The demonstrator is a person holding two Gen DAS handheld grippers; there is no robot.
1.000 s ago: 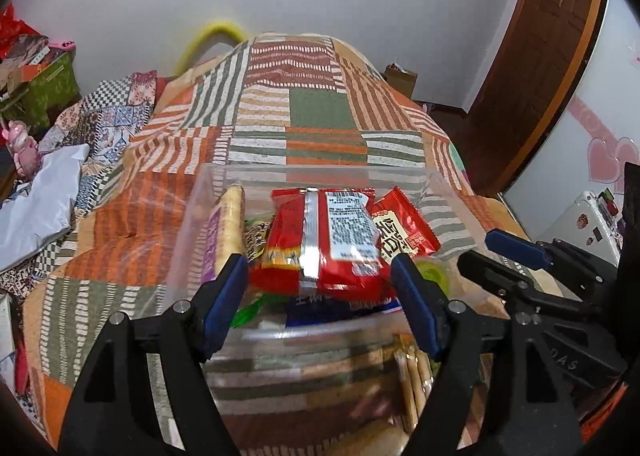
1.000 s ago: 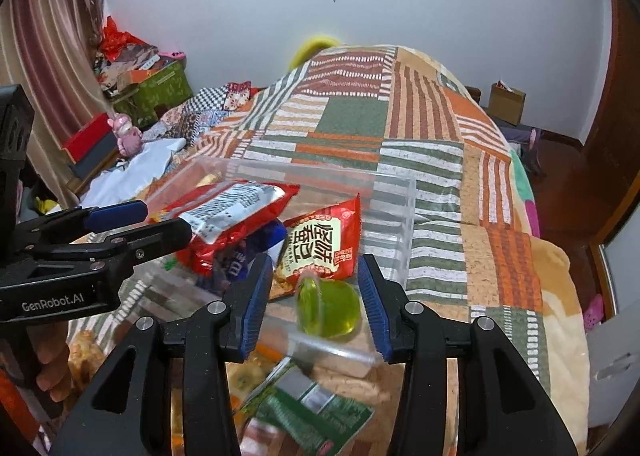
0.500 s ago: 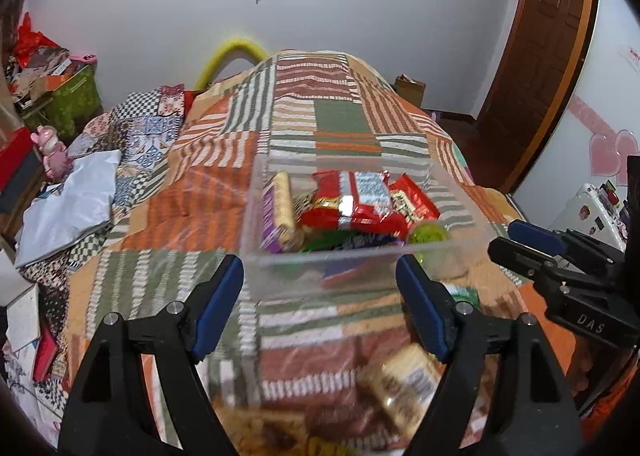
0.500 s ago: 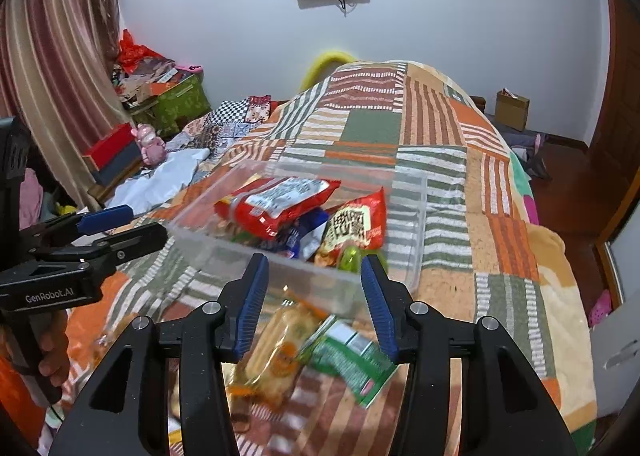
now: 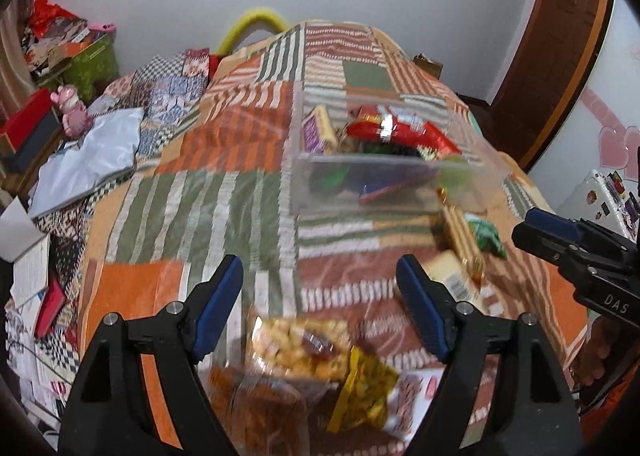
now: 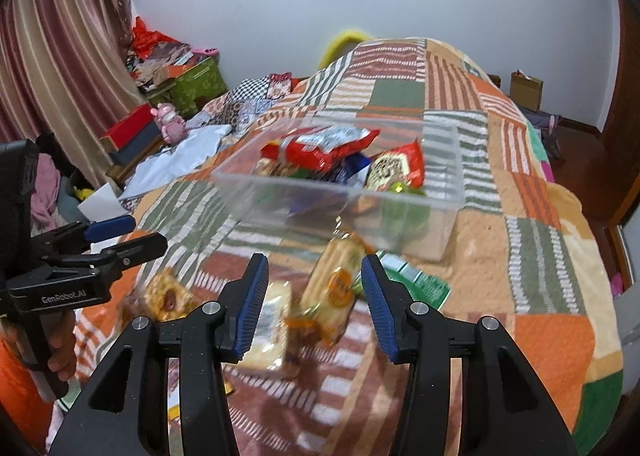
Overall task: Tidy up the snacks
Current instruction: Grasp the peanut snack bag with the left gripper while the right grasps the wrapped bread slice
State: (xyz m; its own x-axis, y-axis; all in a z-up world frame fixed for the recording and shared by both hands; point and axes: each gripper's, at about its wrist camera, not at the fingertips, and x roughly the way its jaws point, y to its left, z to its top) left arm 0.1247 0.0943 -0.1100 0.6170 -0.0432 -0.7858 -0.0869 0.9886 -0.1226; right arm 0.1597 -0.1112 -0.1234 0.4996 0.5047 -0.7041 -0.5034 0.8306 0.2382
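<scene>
A clear plastic bin (image 5: 396, 191) (image 6: 440, 228) sits on the patchwork bedspread and holds several snack packs, with a red pack (image 5: 396, 129) (image 6: 320, 147) on top. Loose snacks lie in front of it: a yellow cracker bag (image 5: 296, 344), a biscuit pack (image 6: 336, 284), a green packet (image 6: 416, 284). My left gripper (image 5: 320, 308) is open and empty above the loose snacks. My right gripper (image 6: 314, 304) is open and empty over the biscuit pack. Each gripper also shows at the edge of the other's view, the right (image 5: 576, 240) and the left (image 6: 116, 236).
The bed (image 6: 532, 296) drops off at the right toward a wooden door (image 5: 556, 35). Papers and boxes (image 5: 36, 223) clutter the floor at left, with a pink toy (image 6: 170, 123) and a green box (image 6: 192, 83) near the curtain.
Both grippers have pulled back and up from the bin, so it now lies farther ahead and the loose snacks in front of it have come into view. Both stay open.
</scene>
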